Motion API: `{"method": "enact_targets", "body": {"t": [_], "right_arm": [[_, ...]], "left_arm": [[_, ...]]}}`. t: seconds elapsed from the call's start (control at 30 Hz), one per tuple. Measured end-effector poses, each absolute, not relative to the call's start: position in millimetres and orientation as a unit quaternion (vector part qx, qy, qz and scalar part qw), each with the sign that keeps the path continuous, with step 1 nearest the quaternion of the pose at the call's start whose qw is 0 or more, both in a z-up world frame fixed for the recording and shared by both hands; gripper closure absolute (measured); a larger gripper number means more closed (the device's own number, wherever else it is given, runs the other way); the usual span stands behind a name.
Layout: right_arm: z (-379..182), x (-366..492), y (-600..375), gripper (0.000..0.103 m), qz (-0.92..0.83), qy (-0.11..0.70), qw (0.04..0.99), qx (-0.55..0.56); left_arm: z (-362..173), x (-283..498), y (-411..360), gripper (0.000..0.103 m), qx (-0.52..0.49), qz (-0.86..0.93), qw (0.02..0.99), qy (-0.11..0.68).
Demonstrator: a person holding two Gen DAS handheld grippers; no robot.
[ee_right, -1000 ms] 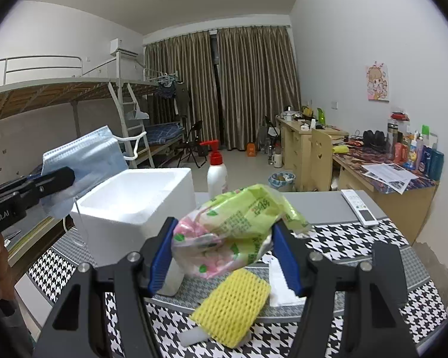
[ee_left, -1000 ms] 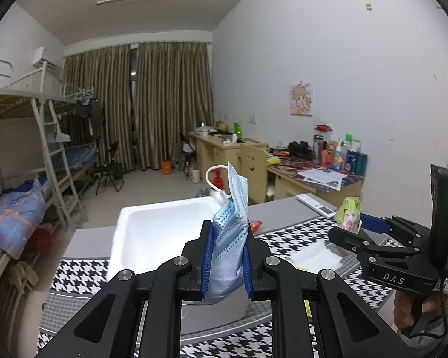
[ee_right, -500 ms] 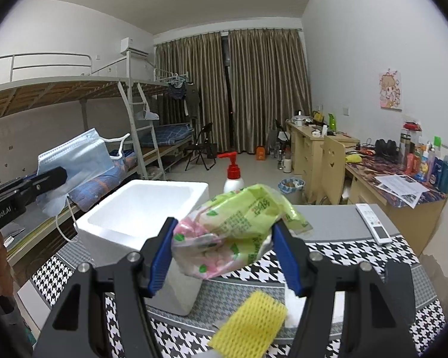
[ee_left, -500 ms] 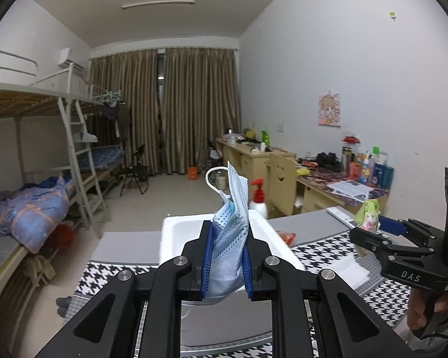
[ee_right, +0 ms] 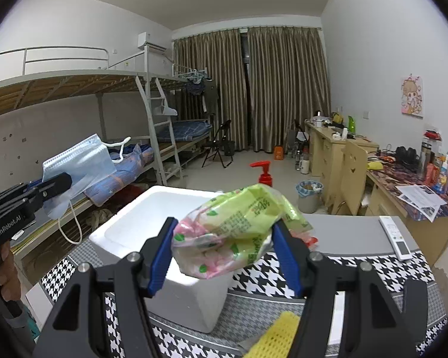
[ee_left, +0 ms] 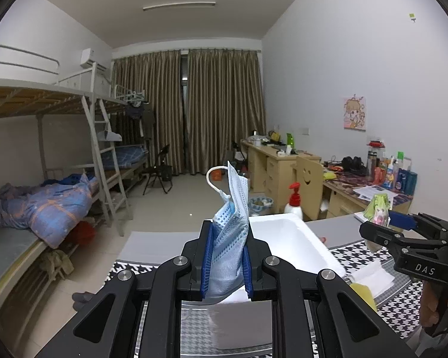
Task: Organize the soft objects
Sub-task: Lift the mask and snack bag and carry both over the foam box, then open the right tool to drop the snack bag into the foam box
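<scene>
My left gripper [ee_left: 226,256] is shut on a blue face mask [ee_left: 230,229], held upright in the air, left of a white foam box [ee_left: 295,241]. The mask [ee_right: 80,164] and left gripper [ee_right: 56,183] also show at the left of the right wrist view. My right gripper [ee_right: 224,256] is shut on a green and pink tissue pack [ee_right: 239,229], held above the foam box [ee_right: 152,220]. The pack [ee_left: 378,208] and right gripper [ee_left: 382,226] show at the right of the left wrist view. A yellow sponge [ee_right: 279,337] and white tissue [ee_left: 373,276] lie on the houndstooth table.
A red-pump bottle [ee_right: 264,174] stands behind the box. A white remote [ee_right: 395,238] lies on the table's right side. A bunk bed [ee_left: 44,197] fills the left, desks [ee_right: 343,155] line the right wall.
Both grippers have risen and swung left with their loads; the foam box has shifted to the right in the left wrist view and lower in the right wrist view.
</scene>
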State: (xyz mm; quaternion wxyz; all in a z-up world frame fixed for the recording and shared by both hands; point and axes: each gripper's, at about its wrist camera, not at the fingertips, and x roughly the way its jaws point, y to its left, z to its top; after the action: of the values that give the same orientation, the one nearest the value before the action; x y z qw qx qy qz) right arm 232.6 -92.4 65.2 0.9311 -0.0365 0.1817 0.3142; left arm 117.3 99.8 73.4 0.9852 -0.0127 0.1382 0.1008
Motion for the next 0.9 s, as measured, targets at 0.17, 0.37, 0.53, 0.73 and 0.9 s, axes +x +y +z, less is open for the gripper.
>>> {"method": "enact_targets", "body": {"t": [0.17,0.37,0.53,0.73,0.9], "right_arm": [[66.7,237.1,-77.1,0.035,0.324,0.188,0.926,-0.043],[66.4,241.4,-59.4,0.035,0.336,0.197,0.920,-0.050],[64.3,245.5,-43.6,0.035,0.347,0.207,0.913,-0.058],[63.4,247.5,-28.6,0.035,0.356,0.215,0.907,-0.066],[60.7,255.8,-18.7,0.035,0.358,0.224,0.903,-0.074]], "left_arm": [[69.8,118.0,109.6,0.084,-0.017,0.113,0.983,0.143],[65.9,117.6,120.8,0.084,-0.026,0.130,0.980,0.146],[64.5,118.4,123.0,0.084,-0.030,0.137,0.980,0.145],[59.4,116.2,131.1,0.084,-0.038,0.146,0.978,0.147],[56.2,115.2,135.2,0.084,-0.044,0.154,0.976,0.148]]}}
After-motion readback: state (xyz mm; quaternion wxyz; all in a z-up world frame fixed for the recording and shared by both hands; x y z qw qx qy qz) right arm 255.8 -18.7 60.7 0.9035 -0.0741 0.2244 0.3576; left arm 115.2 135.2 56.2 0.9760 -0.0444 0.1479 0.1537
